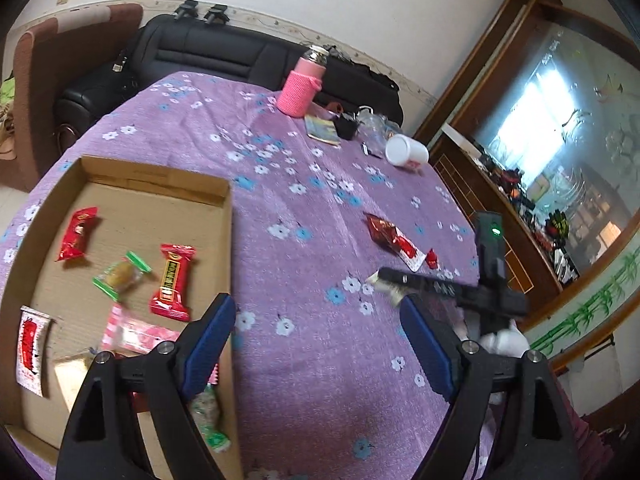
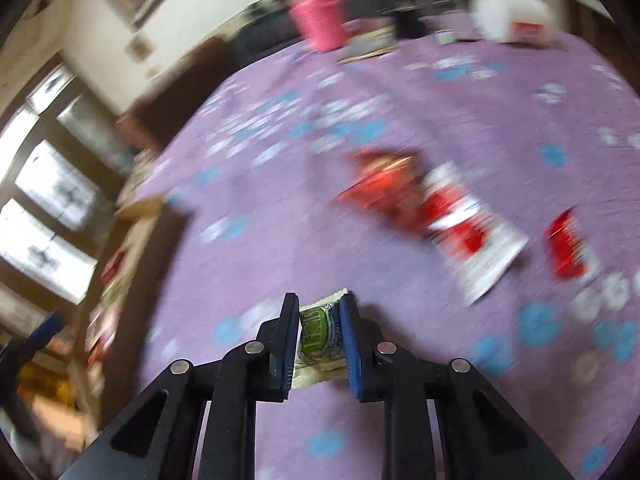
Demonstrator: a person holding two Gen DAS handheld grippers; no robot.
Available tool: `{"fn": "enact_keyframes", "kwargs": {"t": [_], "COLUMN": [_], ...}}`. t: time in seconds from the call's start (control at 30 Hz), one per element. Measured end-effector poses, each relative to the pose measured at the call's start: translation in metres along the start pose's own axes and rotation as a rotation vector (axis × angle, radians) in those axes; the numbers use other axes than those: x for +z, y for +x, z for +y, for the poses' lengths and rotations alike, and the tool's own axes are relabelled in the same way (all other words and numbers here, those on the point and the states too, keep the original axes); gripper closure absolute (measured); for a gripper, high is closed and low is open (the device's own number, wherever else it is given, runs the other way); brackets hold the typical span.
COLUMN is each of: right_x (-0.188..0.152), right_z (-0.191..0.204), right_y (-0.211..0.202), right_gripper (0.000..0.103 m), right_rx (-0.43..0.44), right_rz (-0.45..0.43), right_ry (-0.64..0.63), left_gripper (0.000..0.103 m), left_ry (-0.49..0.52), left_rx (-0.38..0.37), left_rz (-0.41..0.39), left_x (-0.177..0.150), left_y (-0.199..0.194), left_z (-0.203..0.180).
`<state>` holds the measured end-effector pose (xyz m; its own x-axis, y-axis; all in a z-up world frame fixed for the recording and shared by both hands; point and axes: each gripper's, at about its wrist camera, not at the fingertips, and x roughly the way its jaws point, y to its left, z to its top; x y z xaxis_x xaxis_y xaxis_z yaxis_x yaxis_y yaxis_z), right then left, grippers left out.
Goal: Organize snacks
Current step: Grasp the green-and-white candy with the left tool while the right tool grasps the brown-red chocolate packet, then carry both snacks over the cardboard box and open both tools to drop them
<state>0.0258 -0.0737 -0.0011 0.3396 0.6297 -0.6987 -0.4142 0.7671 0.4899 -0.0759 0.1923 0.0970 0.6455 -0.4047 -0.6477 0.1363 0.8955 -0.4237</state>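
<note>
A cardboard box (image 1: 224,200) lies on the left of the purple floral tablecloth (image 1: 312,360) and holds several wrapped snacks, among them a red bar (image 1: 173,280) and a green-ended sweet (image 1: 120,276). My left gripper (image 1: 316,328) is open and empty above the cloth, beside the box's right wall. My right gripper (image 2: 318,316) is shut on a green-and-white snack packet (image 2: 320,332) above the cloth; it also shows in the left wrist view (image 1: 440,292). Red snack packets (image 1: 394,240) (image 2: 400,192) and a small red one (image 2: 568,240) lie on the cloth.
A pink-sleeved bottle (image 1: 300,84), a tipped white cup (image 1: 406,150), a booklet (image 1: 322,130) and small black items stand at the table's far side. A black sofa (image 1: 208,56) lies beyond. A wooden cabinet with glass (image 1: 520,200) is at the right.
</note>
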Motion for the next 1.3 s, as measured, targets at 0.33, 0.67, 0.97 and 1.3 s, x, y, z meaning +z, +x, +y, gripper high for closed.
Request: {"fn": "enact_keyframes", "kwargs": {"t": [0.33, 0.67, 0.97, 1.3], "right_x": [0.049, 0.069, 0.055, 0.016], "right_z": [-0.015, -0.027, -0.041, -0.032], "right_y": [-0.024, 0.039, -0.028, -0.089], "right_gripper": [0.055, 0.067, 0.067, 0.067], "right_rx": [-0.299, -0.409, -0.301, -0.241], "right_rz": [-0.166, -0.033, -0.183, -0.252], "right_ry": [-0.067, -0.150, -0.037, -0.030], "left_gripper": [0.020, 0.020, 0.020, 0.067], "left_ry": [0.035, 0.147, 0.307, 0.350], "left_rx": [-0.064, -0.034, 0.059, 0.169], "left_rz": [0.086, 0.220, 0.235, 0.200], "left_x": [-0.015, -0.028, -0.018, -0.020], "left_y": [0.038, 0.115, 0.172, 0.171], "left_z": [-0.034, -0.066, -0.090, -0.098]}}
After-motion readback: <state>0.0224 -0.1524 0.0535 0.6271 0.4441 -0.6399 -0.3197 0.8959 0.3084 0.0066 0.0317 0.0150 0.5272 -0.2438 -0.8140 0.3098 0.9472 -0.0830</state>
